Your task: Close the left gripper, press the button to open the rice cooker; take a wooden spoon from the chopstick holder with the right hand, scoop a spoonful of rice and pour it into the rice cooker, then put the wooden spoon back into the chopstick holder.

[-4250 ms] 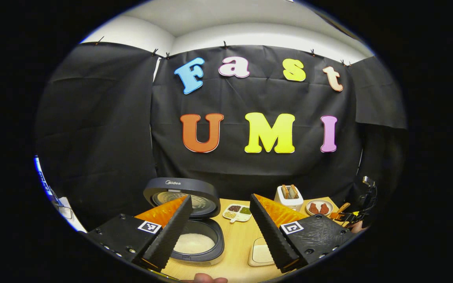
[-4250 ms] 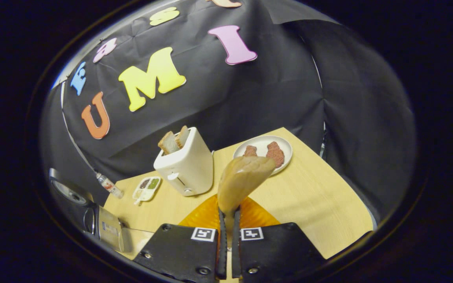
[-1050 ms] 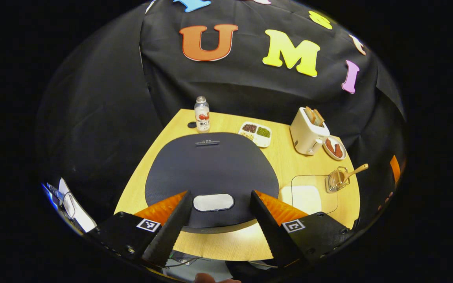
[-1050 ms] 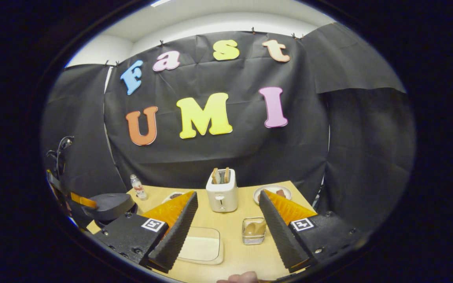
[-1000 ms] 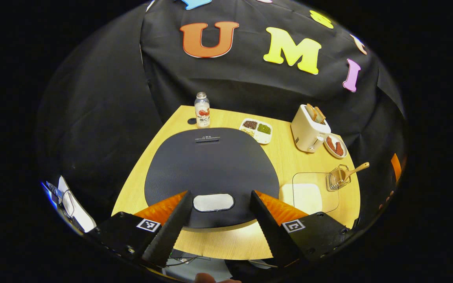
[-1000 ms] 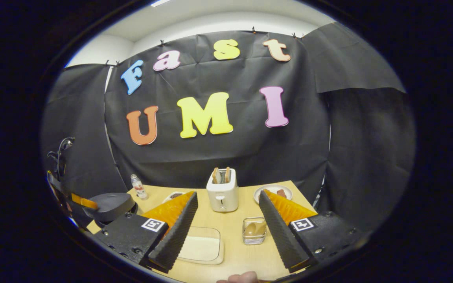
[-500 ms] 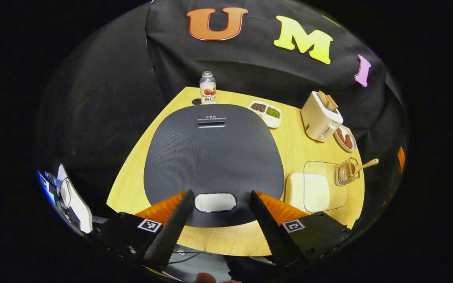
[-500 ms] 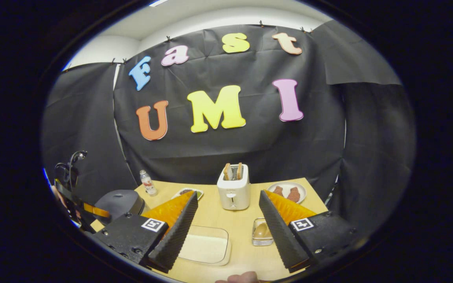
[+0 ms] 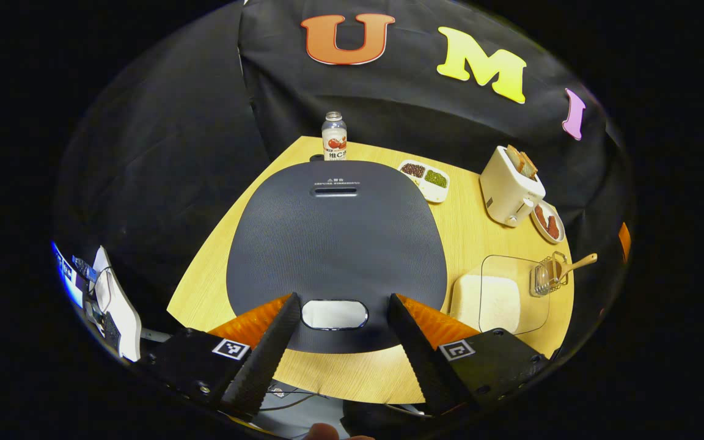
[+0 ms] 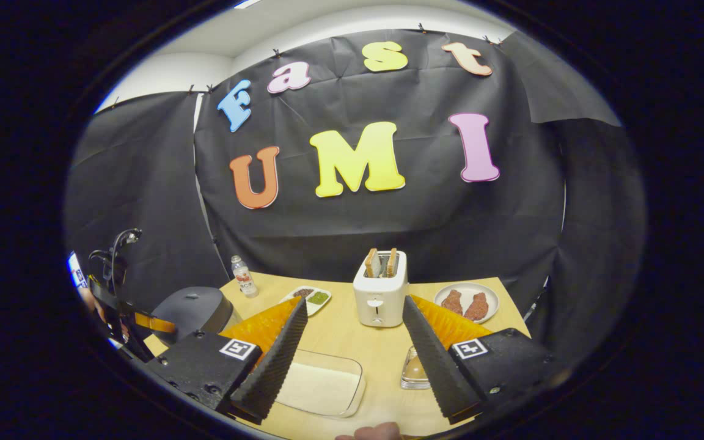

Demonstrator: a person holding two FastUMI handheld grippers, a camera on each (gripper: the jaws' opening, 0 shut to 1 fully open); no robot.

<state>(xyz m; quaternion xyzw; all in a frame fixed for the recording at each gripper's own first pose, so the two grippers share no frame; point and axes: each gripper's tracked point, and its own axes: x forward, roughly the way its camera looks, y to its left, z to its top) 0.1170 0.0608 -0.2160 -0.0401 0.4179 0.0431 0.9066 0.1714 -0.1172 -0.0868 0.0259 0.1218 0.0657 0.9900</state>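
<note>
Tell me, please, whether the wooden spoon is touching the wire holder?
Touching: in the left gripper view the wooden spoon sits inside the wire holder, its handle leaning out over the rim.

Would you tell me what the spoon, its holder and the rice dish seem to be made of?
Spoon: looks like wood, a pale tan, matte handle.
Holder: apparently metal wire, thin shiny bars you can see through.
Rice dish: clear glass or plastic, hard to say which; the rim is transparent and the white rice shows through.
</note>
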